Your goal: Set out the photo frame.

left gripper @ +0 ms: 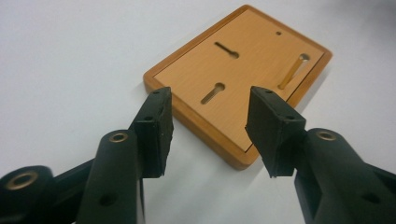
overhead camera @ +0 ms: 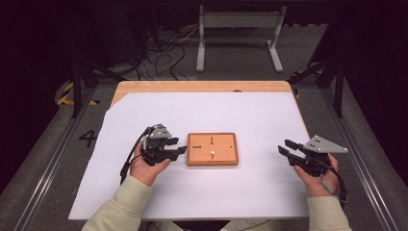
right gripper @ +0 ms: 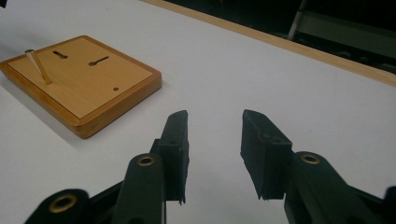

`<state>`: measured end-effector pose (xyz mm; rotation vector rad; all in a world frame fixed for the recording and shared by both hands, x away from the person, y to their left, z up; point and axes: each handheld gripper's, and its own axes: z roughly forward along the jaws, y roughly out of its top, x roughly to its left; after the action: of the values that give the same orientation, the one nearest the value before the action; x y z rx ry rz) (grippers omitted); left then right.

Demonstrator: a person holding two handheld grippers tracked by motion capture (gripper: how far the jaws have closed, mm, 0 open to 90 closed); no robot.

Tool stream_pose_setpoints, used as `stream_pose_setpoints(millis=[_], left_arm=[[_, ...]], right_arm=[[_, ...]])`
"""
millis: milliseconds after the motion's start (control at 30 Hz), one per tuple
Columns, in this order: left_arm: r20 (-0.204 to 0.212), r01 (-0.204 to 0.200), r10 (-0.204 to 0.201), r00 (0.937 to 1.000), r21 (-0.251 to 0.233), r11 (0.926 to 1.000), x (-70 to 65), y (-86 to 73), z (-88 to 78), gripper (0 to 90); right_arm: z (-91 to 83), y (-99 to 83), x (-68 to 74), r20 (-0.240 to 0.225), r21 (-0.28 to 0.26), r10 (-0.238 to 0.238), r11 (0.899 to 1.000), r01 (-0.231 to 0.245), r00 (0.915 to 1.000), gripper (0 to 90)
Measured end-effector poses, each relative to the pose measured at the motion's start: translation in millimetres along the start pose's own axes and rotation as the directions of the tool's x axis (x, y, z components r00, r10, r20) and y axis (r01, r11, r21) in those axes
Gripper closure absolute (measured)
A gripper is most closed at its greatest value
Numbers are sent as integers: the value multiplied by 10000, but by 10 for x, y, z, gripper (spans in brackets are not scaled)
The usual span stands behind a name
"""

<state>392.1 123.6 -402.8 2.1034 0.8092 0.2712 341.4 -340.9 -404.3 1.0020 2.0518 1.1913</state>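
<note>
Currently wooden board (overhead camera: 212, 149) sits just right of left hand-held gripper (overhead camera: 181, 146), jaws apart, empty. Right hand-held gripper (overhead camera: 285, 147) well clear, also released.

- wooden board (overhead camera: 212, 149) is showing a warm orange-brown, darker rim
- table cover (overhead camera: 240, 115) is looking plain white
- both grippers (overhead camera: 179, 146) (overhead camera: 285, 147) are sporting black jaws, grey plates
- sleeves (overhead camera: 120, 207) are looking pale cream

Wood table (overhead camera: 202, 86) w/ white sheet (overhead camera: 250, 120), wooden board (overhead camera: 212, 149) on it.

Lab: floor cables (overhead camera: 159, 53), numbered floor marking (overhead camera: 88, 138)
</note>
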Motion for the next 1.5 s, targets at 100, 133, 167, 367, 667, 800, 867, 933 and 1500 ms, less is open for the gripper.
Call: stream_pose_setpoints(millis=[100,133,167,367,667,800,867,933,1500], left_arm=[[218,-220,222,9995,-98,9997,-78,34,16,478],[270,-294,298,9992,-123,9995,-101,45,25,469],[375,-348,353,9987,-140,9993,-123,57,36,460],[832,-571,574,9949,-55,9984,-247,111,134,434],[1602,-870,876,9832,-107,9962,-416,189,360,410],[1800,-1017,1010,9785,-51,9948,-461,202,471,419],[1860,-1026,1017,9773,-49,9947,-470,208,506,424],[1997,-1126,1125,9734,-109,9936,-481,215,570,493],[2152,-1156,1184,9694,-254,9930,-424,136,864,596]], right_arm=[[-1,-7,7,-3,-57,-27,10000,27,10000,612],[-4,-9,8,-1,-84,5,10000,-5,10000,604],[-7,-11,10,29,-143,8,9999,-8,10000,591],[-39,-34,13,140,-296,21,9996,-17,9999,559],[-97,-88,43,99,-252,127,9996,-124,9999,527],[-137,-115,48,114,-218,165,9996,-162,9998,516],[-149,-125,48,106,-208,204,9996,-202,9997,514],[-170,-144,54,149,-153,226,9996,-223,9996,512],[-234,-186,44,257,-188,310,9994,-305,9992,500]])
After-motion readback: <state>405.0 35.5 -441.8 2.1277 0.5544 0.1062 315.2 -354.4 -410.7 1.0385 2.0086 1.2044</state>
